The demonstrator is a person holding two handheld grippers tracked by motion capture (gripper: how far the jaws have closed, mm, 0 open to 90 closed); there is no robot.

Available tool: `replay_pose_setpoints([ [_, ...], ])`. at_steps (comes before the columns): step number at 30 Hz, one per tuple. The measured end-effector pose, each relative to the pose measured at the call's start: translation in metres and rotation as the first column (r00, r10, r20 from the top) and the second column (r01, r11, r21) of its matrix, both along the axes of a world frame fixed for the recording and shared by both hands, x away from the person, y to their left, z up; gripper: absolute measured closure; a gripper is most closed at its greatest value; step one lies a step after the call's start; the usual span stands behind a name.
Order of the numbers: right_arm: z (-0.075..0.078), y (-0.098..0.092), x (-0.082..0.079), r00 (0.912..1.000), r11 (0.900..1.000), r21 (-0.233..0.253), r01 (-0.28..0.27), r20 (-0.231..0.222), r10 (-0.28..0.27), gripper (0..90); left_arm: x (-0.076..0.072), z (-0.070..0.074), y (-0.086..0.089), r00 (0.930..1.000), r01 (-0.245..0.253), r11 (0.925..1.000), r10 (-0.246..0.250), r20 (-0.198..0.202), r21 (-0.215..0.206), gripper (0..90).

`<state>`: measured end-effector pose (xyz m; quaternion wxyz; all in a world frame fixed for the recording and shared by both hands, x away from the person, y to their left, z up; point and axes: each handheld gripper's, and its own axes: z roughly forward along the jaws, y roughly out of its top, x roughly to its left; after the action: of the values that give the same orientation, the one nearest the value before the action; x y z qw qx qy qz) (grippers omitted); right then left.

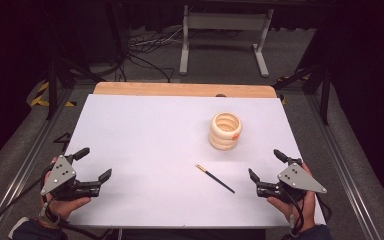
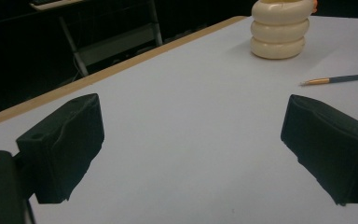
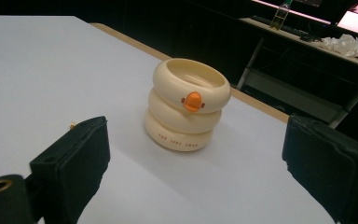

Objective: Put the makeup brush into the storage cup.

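A cream holder (image 1: 225, 131) shaped like three stacked rings, with a small orange duck bill on its side, stands upright on the white table (image 1: 150, 130), right of centre. A thin dark pencil (image 1: 215, 178) with a gold end lies flat in front of it. My left gripper (image 1: 93, 164) rests at the near left, open and holding nothing. My right gripper (image 1: 265, 165) rests at the near right, open too, just right of the pencil's dark end. From the left gripper view the holder (image 2: 278, 29) and pencil (image 2: 340, 79) lie far ahead. The right gripper view faces the holder (image 3: 186, 104).
A wooden strip (image 1: 185, 89) runs along the table's far edge. Beyond it are a white metal stand (image 1: 224, 37) and loose cables (image 1: 145, 50) on the floor. Metal rails (image 1: 25, 160) flank the table on both sides.
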<state>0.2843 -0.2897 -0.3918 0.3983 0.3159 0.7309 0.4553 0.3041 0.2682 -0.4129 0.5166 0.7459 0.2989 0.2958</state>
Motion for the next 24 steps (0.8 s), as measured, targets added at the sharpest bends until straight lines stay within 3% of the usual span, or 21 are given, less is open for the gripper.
replay_pose_setpoints([
  [9,-0.001,0.004,0.003,0.9995,1.0,-0.01,-0.016,-0.029,0.016,8.8,0.003,-0.006,-0.004,0.9993,0.03,0.999,-0.029,-0.023,0.034,2.9],
  [11,-0.001,0.006,0.004,0.9969,0.999,-0.011,-0.049,-0.062,0.049,11.0,0.003,-0.006,-0.005,0.9992,0.031,0.9986,-0.03,-0.027,0.042,2.4],
  [15,0.0,0.009,0.005,0.9941,0.998,-0.024,-0.058,-0.093,0.055,13.7,0.005,-0.006,-0.006,0.9992,0.031,0.9986,-0.029,-0.029,0.042,1.9],
  [18,0.003,0.009,0.01,0.9883,0.999,-0.013,-0.046,-0.146,0.044,17.8,0.006,-0.007,-0.006,0.9986,0.038,0.9978,-0.036,-0.038,0.054,1.6],
  [23,0.009,0.01,0.016,0.9696,0.997,-0.018,-0.08,-0.233,0.073,18.5,0.005,-0.009,-0.006,0.998,0.053,0.997,-0.051,-0.038,0.057,1.5],
  [24,0.009,0.01,0.016,0.9696,0.997,-0.018,-0.08,-0.233,0.073,18.5,0.004,-0.009,-0.006,0.998,0.053,0.9969,-0.051,-0.038,0.058,1.5],
])
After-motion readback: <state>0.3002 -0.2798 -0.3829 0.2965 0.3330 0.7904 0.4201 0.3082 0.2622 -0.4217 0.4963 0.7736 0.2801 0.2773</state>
